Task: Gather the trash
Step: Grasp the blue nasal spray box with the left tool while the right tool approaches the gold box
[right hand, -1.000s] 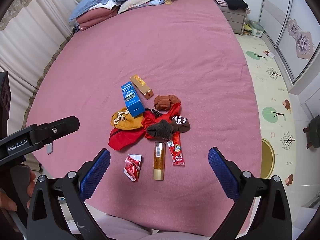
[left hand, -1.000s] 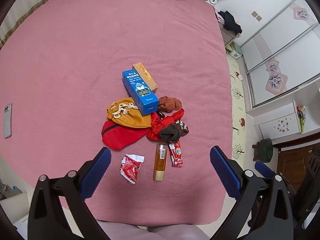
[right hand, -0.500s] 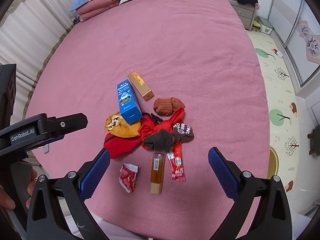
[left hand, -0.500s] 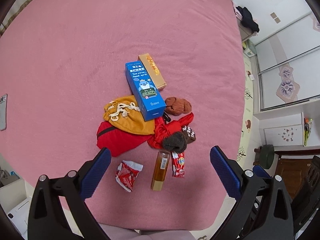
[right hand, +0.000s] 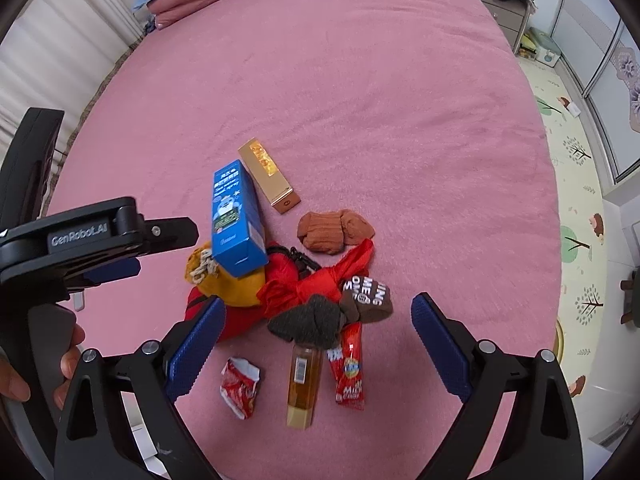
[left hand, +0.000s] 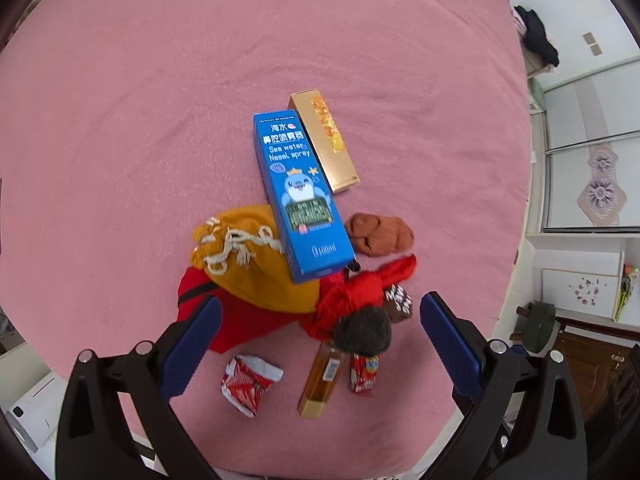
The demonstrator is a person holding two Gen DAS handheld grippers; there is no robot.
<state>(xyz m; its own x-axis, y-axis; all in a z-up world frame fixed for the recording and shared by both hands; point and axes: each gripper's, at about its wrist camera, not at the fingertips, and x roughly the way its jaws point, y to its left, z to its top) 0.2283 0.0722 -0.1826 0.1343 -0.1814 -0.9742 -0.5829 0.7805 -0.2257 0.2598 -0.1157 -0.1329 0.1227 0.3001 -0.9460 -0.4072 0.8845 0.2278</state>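
Both grippers are coming down closer to the pile than a second ago, so the clutter is filling far more of each view; the objects themselves are lying just as they were, and both sets of jaws are staying as wide apart as before, holding nothing. The left gripper (left hand: 320, 344) is hovering above the near edge of the pink bedspread (left hand: 140, 100), its blue pads (left hand: 192, 344) framing the red cloth (left hand: 244, 320) and the dark knitted sock (left hand: 362, 330); the right gripper (right hand: 316, 344) is hanging over the same spot, fingers spread fully and touching nothing.

The trash is sitting nearest the edge: a crumpled red wrapper (right hand: 240, 386) is lying alone on the left; just beside it, an amber bottle (right hand: 304, 384) is lying flat with its gold cap pointing toward the edge and its far end tucked under the sock; a red candy packet (right hand: 349, 368) is lying against the bottle's right side. Behind them a yellow drawstring pouch (left hand: 256, 264) is resting on the red cloth; a blue nasal spray box (left hand: 300, 196) is leaning on the pouch, with a gold box (left hand: 324, 144) alongside it and a brown sock (left hand: 380, 234) just to the right. In the right wrist view a hand (right hand: 40, 364) is gripping the left gripper's black handle.
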